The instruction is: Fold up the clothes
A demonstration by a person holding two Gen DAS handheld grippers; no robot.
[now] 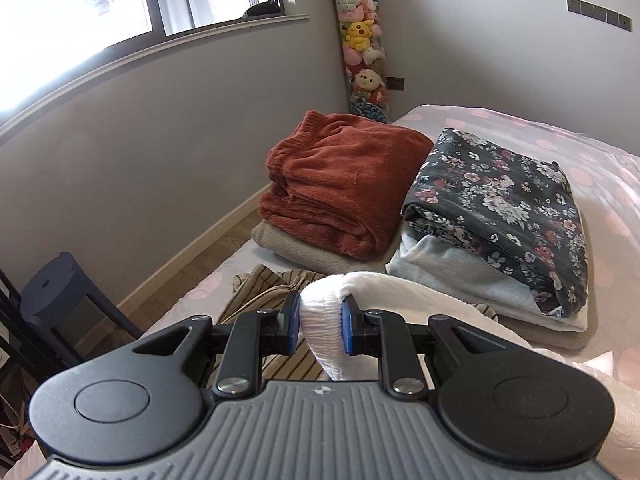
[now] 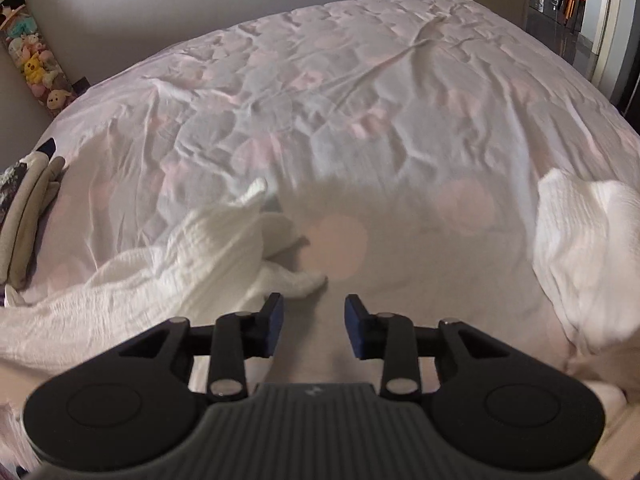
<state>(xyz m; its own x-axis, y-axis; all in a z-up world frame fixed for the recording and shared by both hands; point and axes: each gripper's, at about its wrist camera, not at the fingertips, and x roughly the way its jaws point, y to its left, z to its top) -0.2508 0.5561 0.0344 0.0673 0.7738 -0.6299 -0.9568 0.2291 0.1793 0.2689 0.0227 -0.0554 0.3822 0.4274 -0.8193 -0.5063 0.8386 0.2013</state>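
My left gripper (image 1: 320, 326) is shut on a bunched fold of a white crinkled garment (image 1: 384, 292), which trails off to the right over the bed. In the right wrist view the same white garment (image 2: 184, 256) lies rumpled at the left, and another white part (image 2: 588, 248) lies at the right edge. My right gripper (image 2: 314, 328) hovers over the bedsheet with its jaws apart and nothing between them; the nearest white cloth tip lies just ahead of its left finger.
Two stacks of folded clothes sit on the bed (image 2: 360, 100): a rust fleece (image 1: 340, 184) on a beige piece, and a dark floral garment (image 1: 504, 204) on grey and white ones. A striped cloth (image 1: 260, 292) lies below. A dark stool (image 1: 60, 292) stands beside the bed.
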